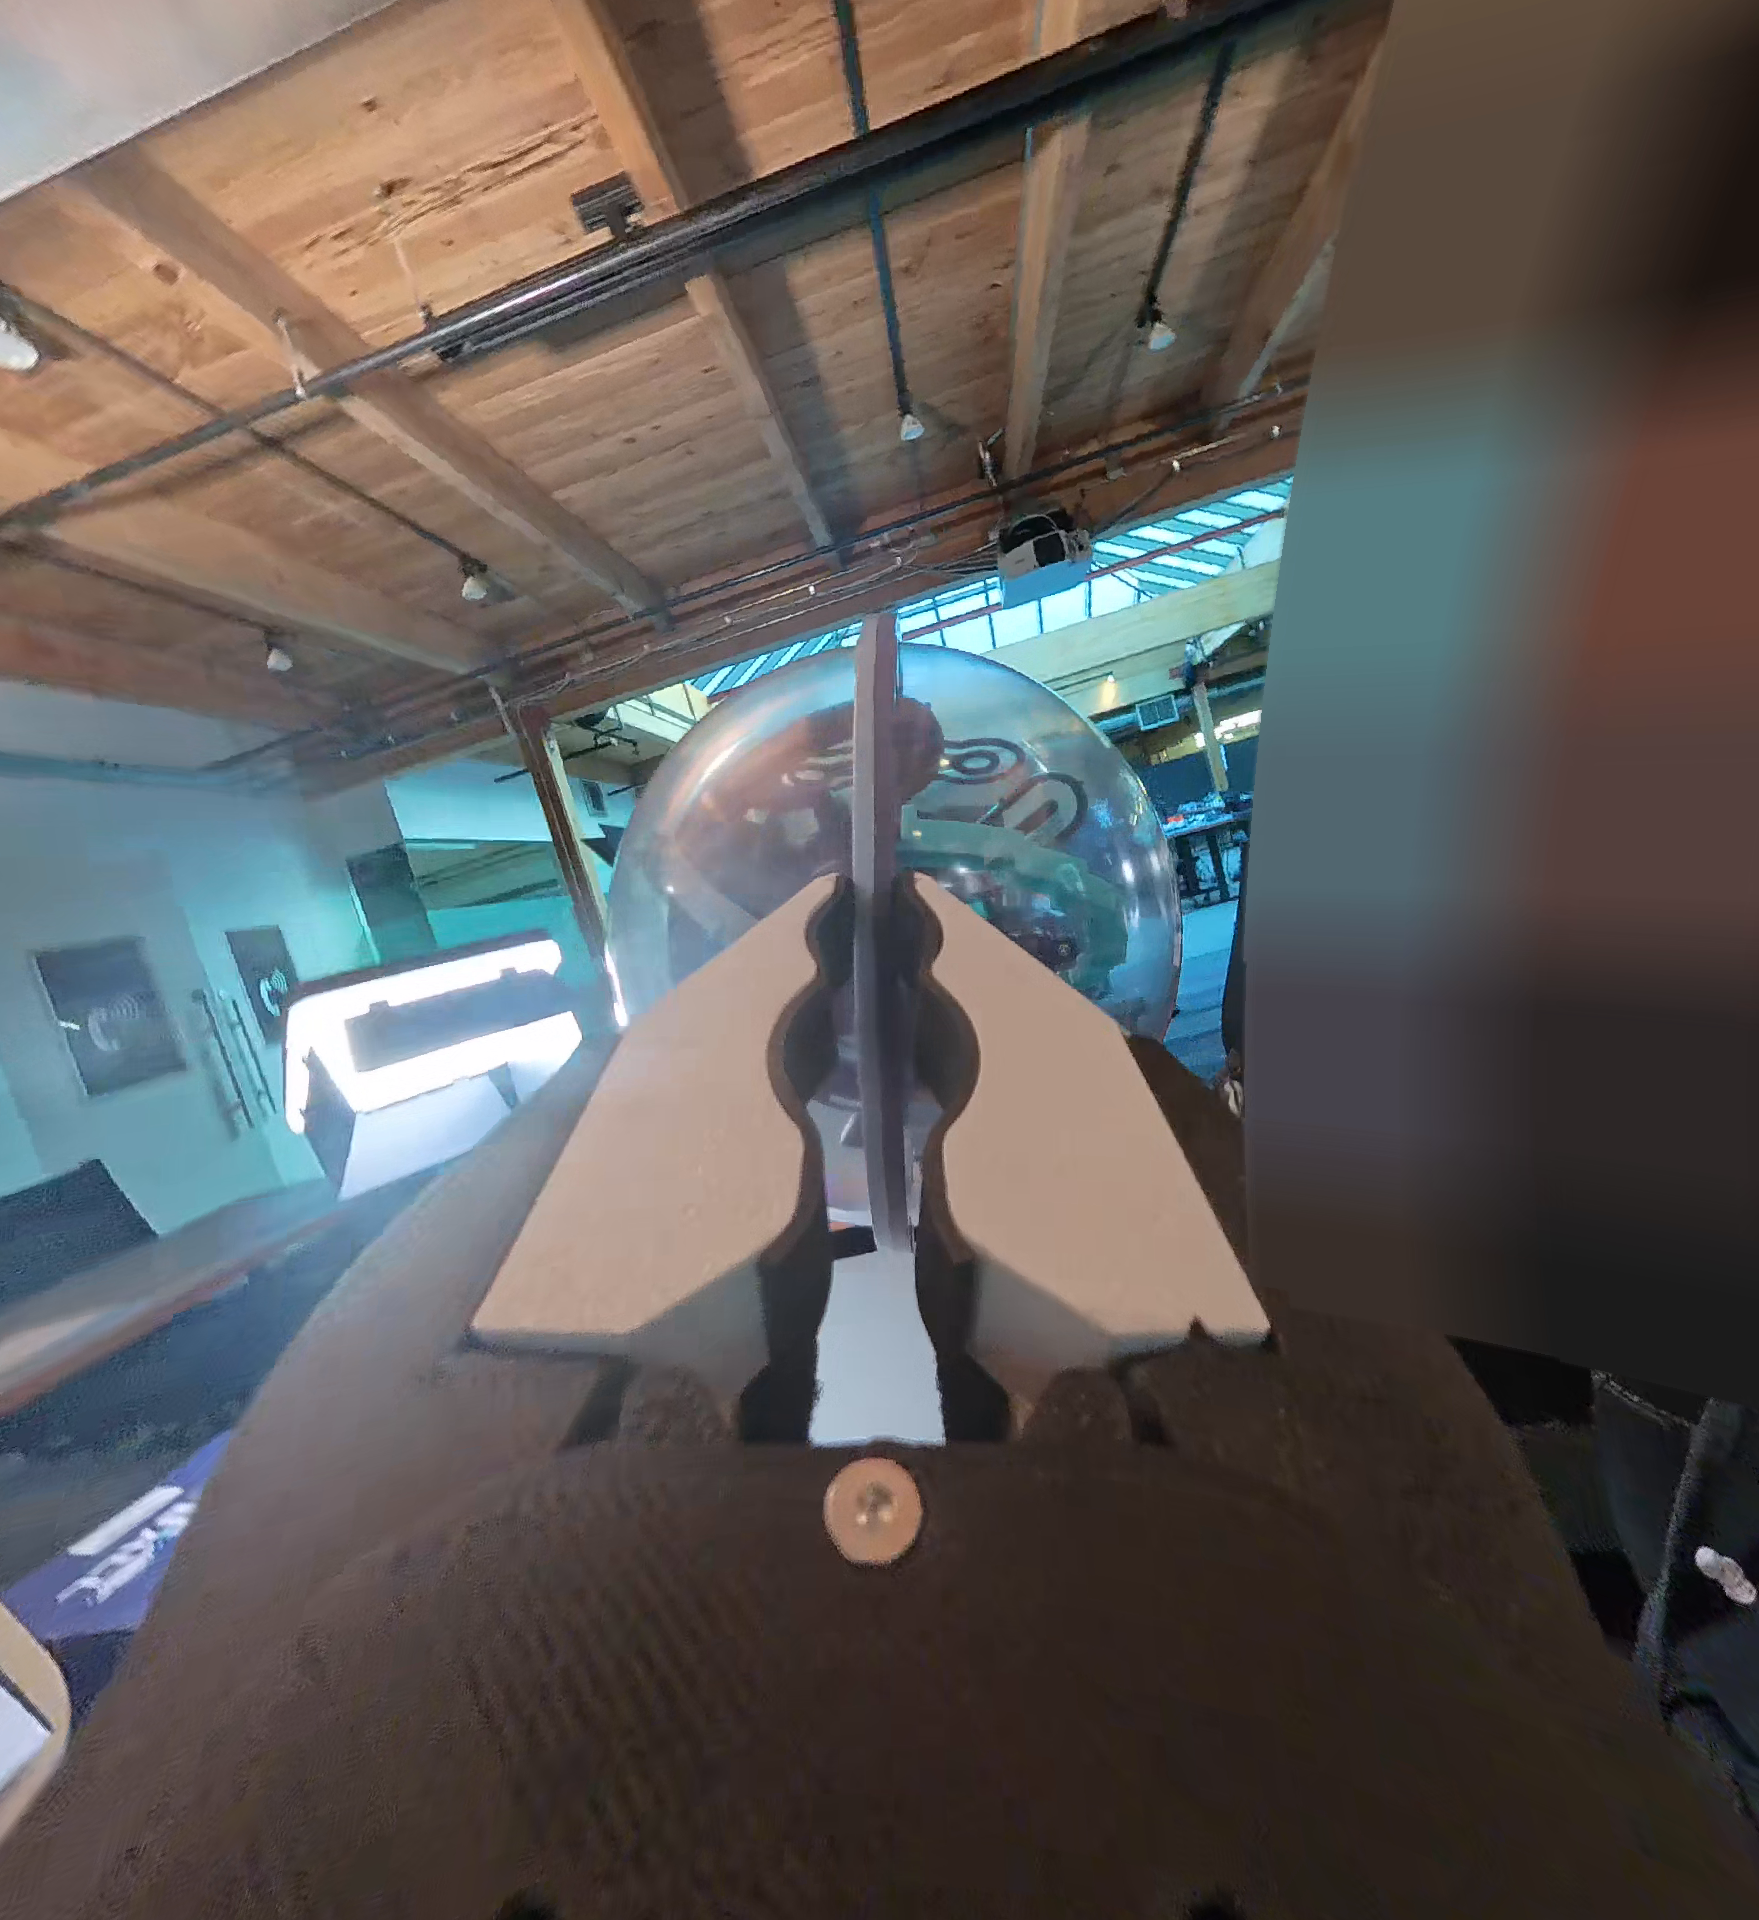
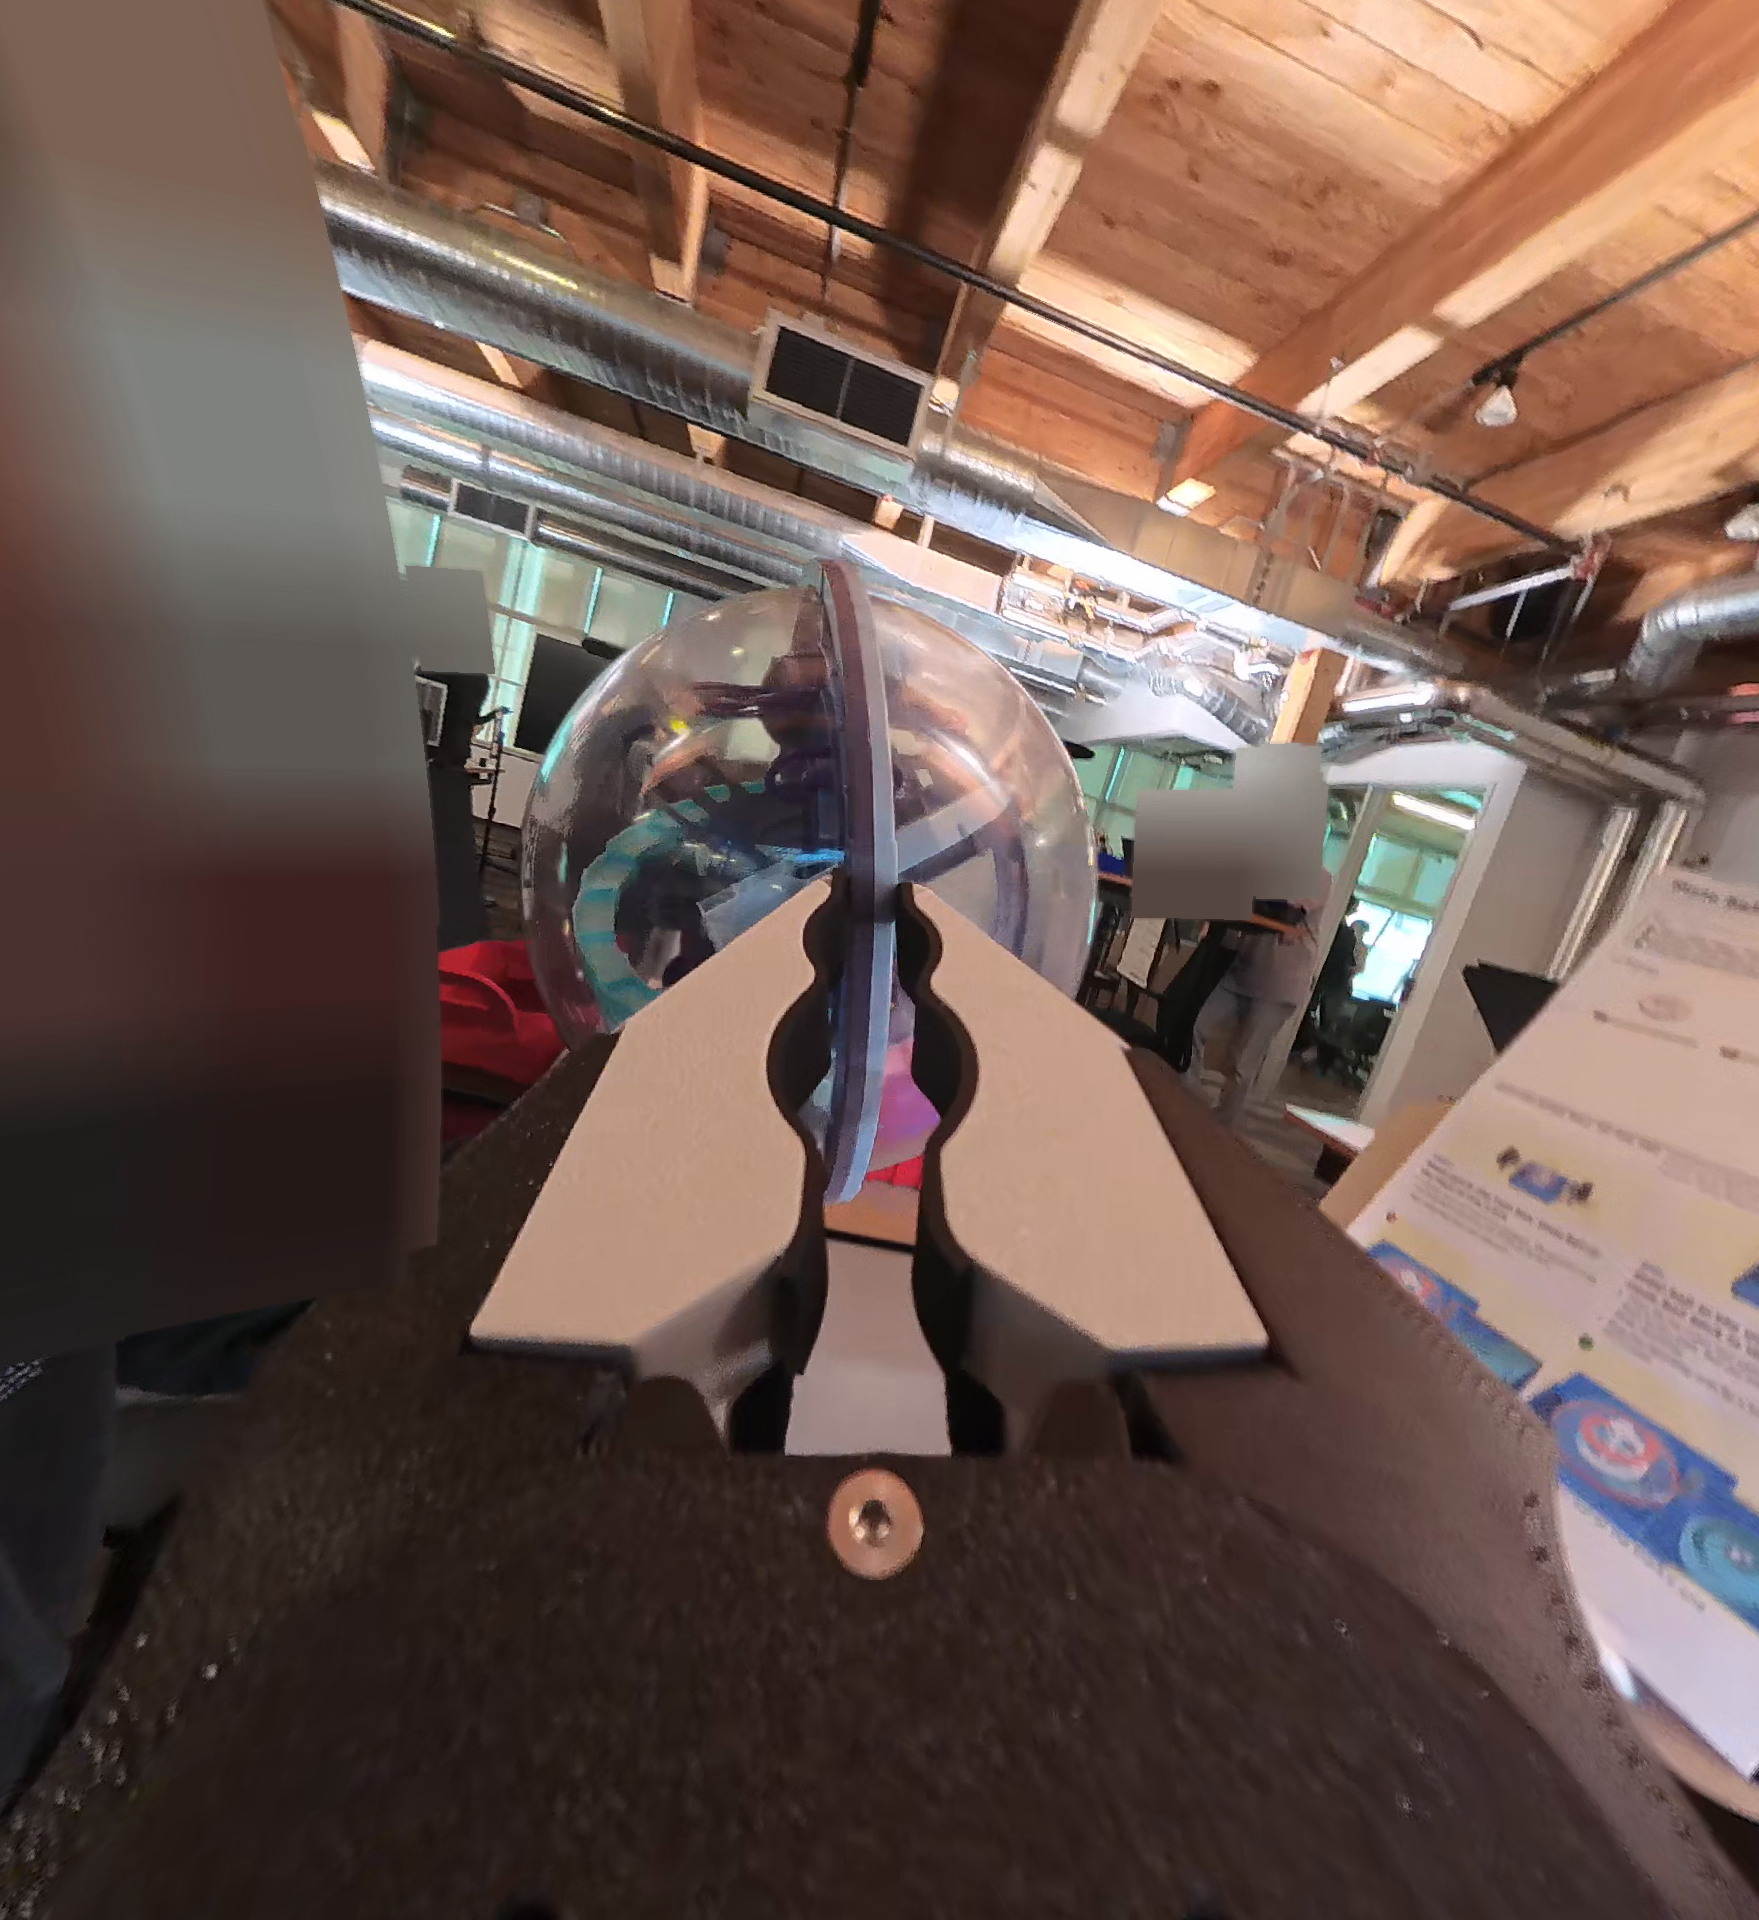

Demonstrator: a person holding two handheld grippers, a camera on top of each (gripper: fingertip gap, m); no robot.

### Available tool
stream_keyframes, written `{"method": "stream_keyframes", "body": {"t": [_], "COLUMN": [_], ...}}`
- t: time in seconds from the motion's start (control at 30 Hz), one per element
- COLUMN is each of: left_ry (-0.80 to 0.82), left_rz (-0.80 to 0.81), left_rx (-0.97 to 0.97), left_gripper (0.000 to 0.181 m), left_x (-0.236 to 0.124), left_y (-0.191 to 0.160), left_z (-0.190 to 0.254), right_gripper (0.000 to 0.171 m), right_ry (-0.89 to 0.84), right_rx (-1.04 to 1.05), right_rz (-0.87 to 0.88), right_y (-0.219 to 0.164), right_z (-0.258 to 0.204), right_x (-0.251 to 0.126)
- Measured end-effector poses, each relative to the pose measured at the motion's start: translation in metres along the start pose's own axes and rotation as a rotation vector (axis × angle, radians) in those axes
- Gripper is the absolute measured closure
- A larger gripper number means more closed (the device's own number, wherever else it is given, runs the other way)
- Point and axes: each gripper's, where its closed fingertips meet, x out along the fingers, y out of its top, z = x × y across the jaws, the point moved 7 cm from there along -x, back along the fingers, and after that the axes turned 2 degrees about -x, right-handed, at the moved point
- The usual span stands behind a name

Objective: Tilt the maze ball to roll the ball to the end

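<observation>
Pinching clear maze ball (image 1: 1020, 821) thin flat rim: left tongs (image 1: 877, 883), right tongs (image 2: 870, 883).

Printed sheet (image 2: 1623, 1299) (right side) bears writing; banner (image 1: 142, 1527) too

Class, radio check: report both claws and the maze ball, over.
Left claw shut on maze ball rim. Right claw shut on same rim. Ball held aloft, inner marble not visible. Nothing obstructing.

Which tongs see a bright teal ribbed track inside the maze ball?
The right tongs: their view shows the maze ball's teal ribbed track; the left tongs don't.
</observation>
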Motion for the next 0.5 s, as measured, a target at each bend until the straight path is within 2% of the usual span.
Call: {"method": "stream_keyframes", "body": {"t": [0.27,0.5], "left_ry": [-0.076,-0.122], "left_rz": [0.005,-0.008], "left_rx": [0.18,0.29], "left_gripper": [0.175,0.174], "left_x": [0.016,0.032], "left_y": [0.039,0.061], "left_z": [0.039,0.067], "right_gripper": [0.165,0.165], "right_ry": [0.065,0.088], "right_rx": [-0.133,-0.189], "right_rz": [0.019,0.049], "right_y": [0.041,0.061], "right_z": [-0.029,-0.046], "right_x": [0.01,0.008]}}
